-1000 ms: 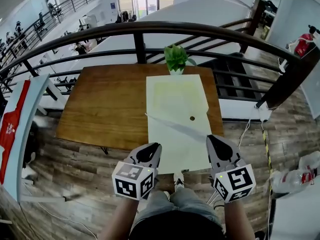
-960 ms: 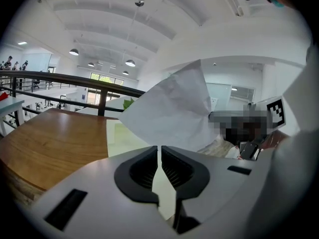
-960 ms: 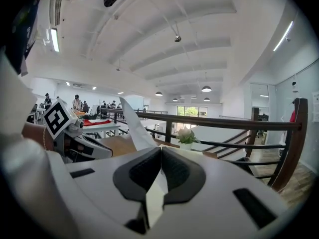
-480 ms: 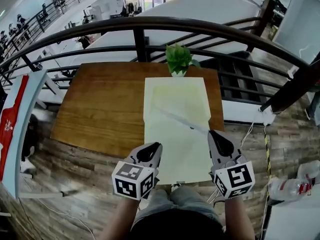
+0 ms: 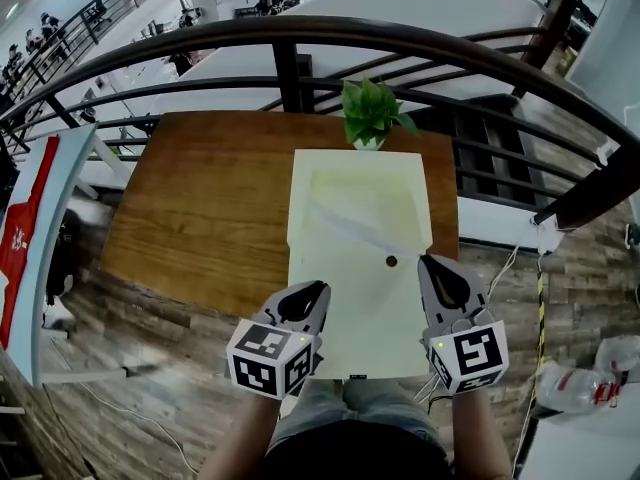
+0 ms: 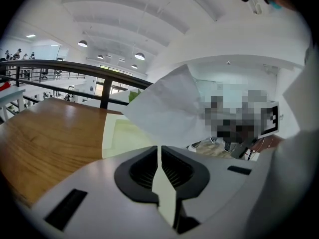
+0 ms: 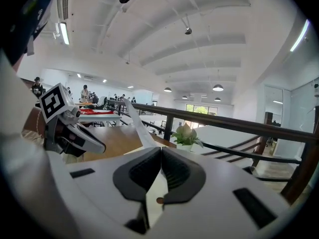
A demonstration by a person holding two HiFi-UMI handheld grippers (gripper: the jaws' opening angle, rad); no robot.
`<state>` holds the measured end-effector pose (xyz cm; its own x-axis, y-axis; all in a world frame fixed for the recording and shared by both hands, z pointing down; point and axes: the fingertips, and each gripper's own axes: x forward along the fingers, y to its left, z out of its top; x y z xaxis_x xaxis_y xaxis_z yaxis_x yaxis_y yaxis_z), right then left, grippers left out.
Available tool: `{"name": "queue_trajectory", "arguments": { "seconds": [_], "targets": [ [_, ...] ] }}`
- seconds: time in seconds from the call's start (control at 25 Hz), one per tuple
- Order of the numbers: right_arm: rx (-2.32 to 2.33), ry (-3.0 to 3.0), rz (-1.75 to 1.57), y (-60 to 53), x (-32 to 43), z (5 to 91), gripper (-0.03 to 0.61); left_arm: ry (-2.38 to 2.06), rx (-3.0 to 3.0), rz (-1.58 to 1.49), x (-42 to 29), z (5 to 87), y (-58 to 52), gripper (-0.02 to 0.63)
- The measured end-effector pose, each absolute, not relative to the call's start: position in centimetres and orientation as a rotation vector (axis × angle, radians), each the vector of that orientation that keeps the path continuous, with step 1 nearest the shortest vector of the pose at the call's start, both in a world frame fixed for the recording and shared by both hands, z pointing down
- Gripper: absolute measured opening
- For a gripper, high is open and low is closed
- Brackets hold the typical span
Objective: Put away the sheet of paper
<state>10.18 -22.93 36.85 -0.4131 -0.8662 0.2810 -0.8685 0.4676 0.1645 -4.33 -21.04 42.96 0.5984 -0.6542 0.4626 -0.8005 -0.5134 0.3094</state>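
A white sheet of paper (image 5: 350, 230) is held over a pale yellow flat folder (image 5: 365, 183) that lies on the wooden table (image 5: 200, 198). My left gripper (image 5: 308, 294) is shut on the sheet's near left part, and my right gripper (image 5: 440, 268) is shut on its near right part. In the left gripper view the sheet (image 6: 169, 108) rises from the closed jaws of the left gripper (image 6: 159, 156) to a raised corner. In the right gripper view it (image 7: 134, 121) runs as a thin band from the right gripper (image 7: 160, 158). A small dark dot (image 5: 391, 261) shows near the right gripper.
A potted green plant (image 5: 370, 113) stands at the table's far edge, just beyond the folder. A dark metal railing (image 5: 280, 43) curves behind the table. The person's legs sit below the near edge. A red and white panel (image 5: 20, 238) is at the far left, and cables lie on the floor.
The sheet's raised free edge has moved away from me, further over the yellow folder toward the plant. Both grippers have stayed shut on the sheet at the near edge.
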Motion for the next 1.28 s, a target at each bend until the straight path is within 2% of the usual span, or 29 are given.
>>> {"name": "queue_trajectory", "arguments": {
  "seconds": [1.28],
  "targets": [
    [1.156,-2.383,0.184,-19.2,6.2,45.0,0.029,-1.157,2.192,0.493,-6.2,47.2,-18.0,0.035]
  ]
}}
